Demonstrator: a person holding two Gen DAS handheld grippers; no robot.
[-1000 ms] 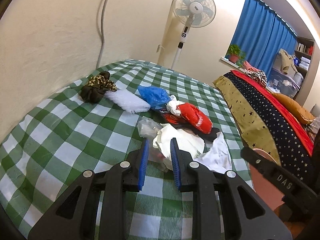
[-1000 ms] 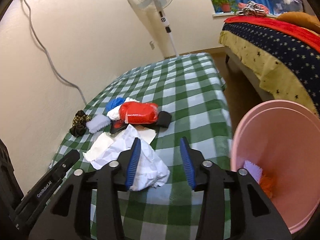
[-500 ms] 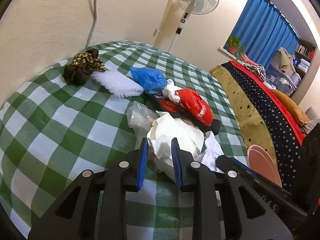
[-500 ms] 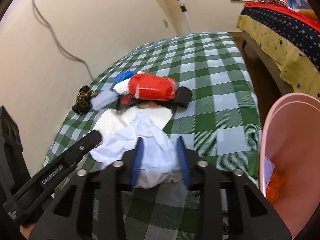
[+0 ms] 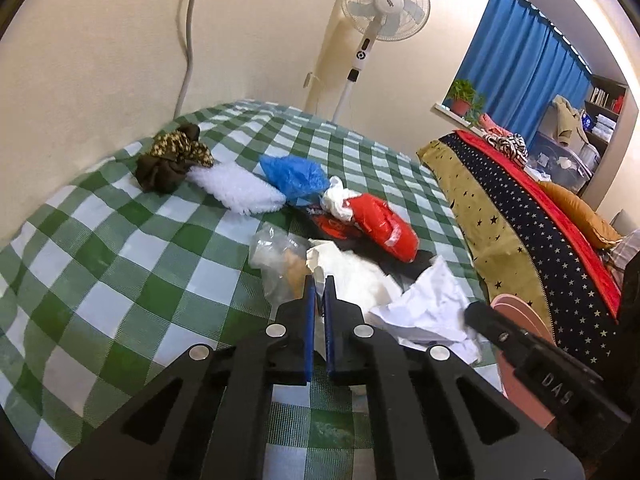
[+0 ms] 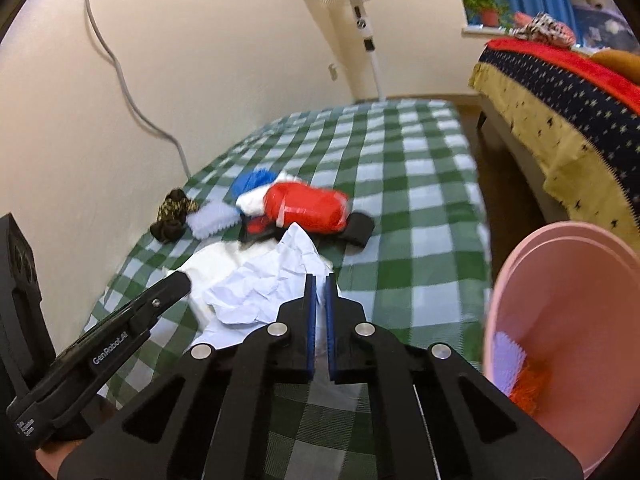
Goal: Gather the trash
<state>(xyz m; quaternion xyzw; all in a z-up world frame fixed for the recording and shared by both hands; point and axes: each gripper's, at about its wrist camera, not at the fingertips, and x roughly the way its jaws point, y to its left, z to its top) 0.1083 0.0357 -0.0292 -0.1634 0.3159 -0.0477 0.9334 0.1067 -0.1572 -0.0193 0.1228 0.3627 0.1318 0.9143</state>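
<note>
Trash lies in a heap on the green checked cloth (image 5: 120, 264). My left gripper (image 5: 319, 280) has its jaws closing, the blue pads pinching the near edge of a cream sheet (image 5: 360, 276), beside a clear plastic bag (image 5: 276, 252). My right gripper (image 6: 319, 278) has its jaws closing too, and grips the crumpled white paper (image 6: 264, 280), which looks slightly raised. Behind lie a red bag (image 6: 308, 208), a blue bag (image 5: 294, 174), a white fluffy pad (image 5: 236, 186) and a dark camouflage cloth (image 5: 172, 156). A pink bin (image 6: 560, 320) stands at the right.
In the bin lie a pale purple scrap (image 6: 508, 356) and something orange (image 6: 528, 388). A standing fan (image 5: 384, 4) and a cable (image 5: 188, 40) are at the wall. A bed with a star-patterned cover (image 5: 520, 216) runs along the right.
Both grippers went from apart to nearly together. The left one closed on the cream sheet's edge, the right one on the crumpled white paper after moving in over it.
</note>
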